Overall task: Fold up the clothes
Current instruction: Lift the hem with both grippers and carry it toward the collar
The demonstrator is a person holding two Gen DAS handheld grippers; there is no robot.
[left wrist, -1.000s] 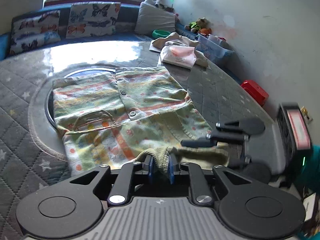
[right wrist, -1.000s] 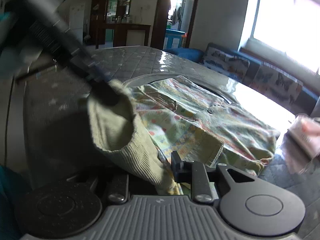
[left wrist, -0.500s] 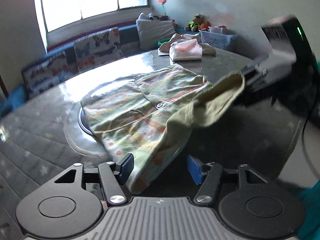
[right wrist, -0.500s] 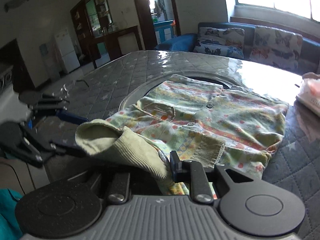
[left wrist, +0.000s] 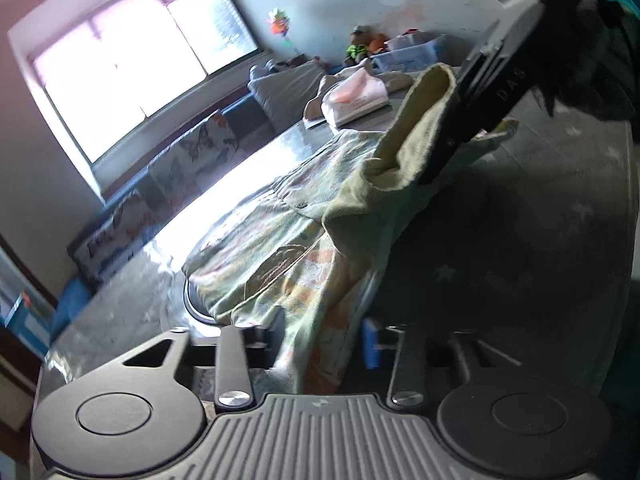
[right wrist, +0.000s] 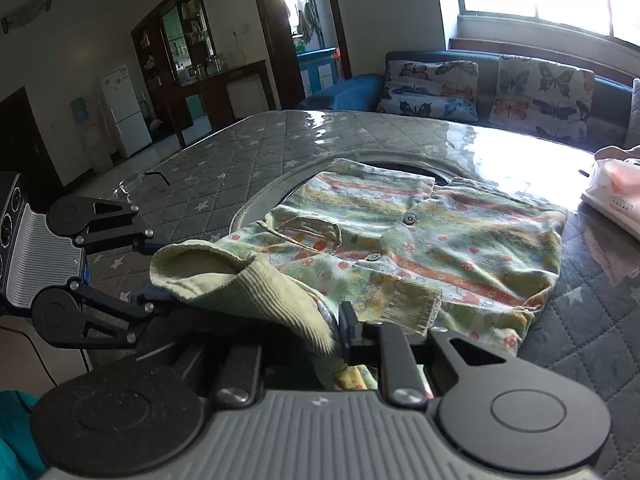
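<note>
Window: a wide window (left wrist: 132, 68) sits in the pale wall, very bright, with daylight glaring off the glossy table top.
Bench: a dark blue bench sofa (right wrist: 492, 80) runs under the sill, lined with butterfly-print cushions (right wrist: 540, 96).
Table: a large grey quilted table cover (right wrist: 248, 160) with small white stars spreads across the foreground.
Doorway: a dark-framed doorway (right wrist: 308, 32) opens to a lit further room.
Cabinet: a dark wooden cabinet (right wrist: 188, 52) with glass shelves stands against the far wall.
Fridge: a white fridge (right wrist: 124, 110) stands to the cabinet's left.
Corner: a clear storage bin (left wrist: 412, 50) with stuffed toys (left wrist: 362, 46) sits by the white wall.
</note>
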